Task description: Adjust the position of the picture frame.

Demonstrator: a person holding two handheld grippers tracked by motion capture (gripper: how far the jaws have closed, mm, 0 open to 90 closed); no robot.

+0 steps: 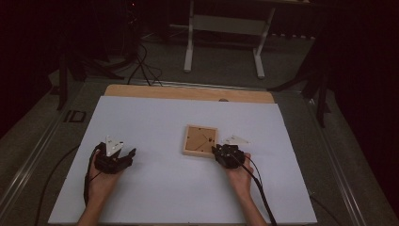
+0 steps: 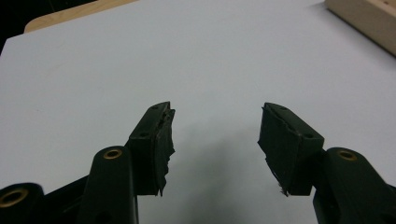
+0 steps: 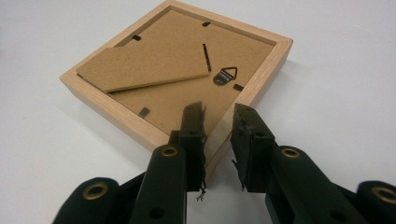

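- The surface (image 1: 155, 188) is a wide white sheet with a wooden strip along its far edge; the high view also takes in grey floor, cables and the legs of another table behind it.
- The picture frame (image 1: 200, 140) lies back-up near the middle of the surface, just right of centre. The right gripper view adds the details: a brown backing board, a loose stand flap, a small metal hanger (image 3: 225, 75) and light wooden edges.
- The right tool (image 3: 218, 133) sits at the frame's near right corner, its jaws narrow, one over the backing and one outside the wooden edge. I cannot tell whether the pads press on it. The hand behind it lies low, pointing away from the person.
- The left tool (image 2: 215, 140) rests well apart at the left, jaws wide over bare white, nothing between them.
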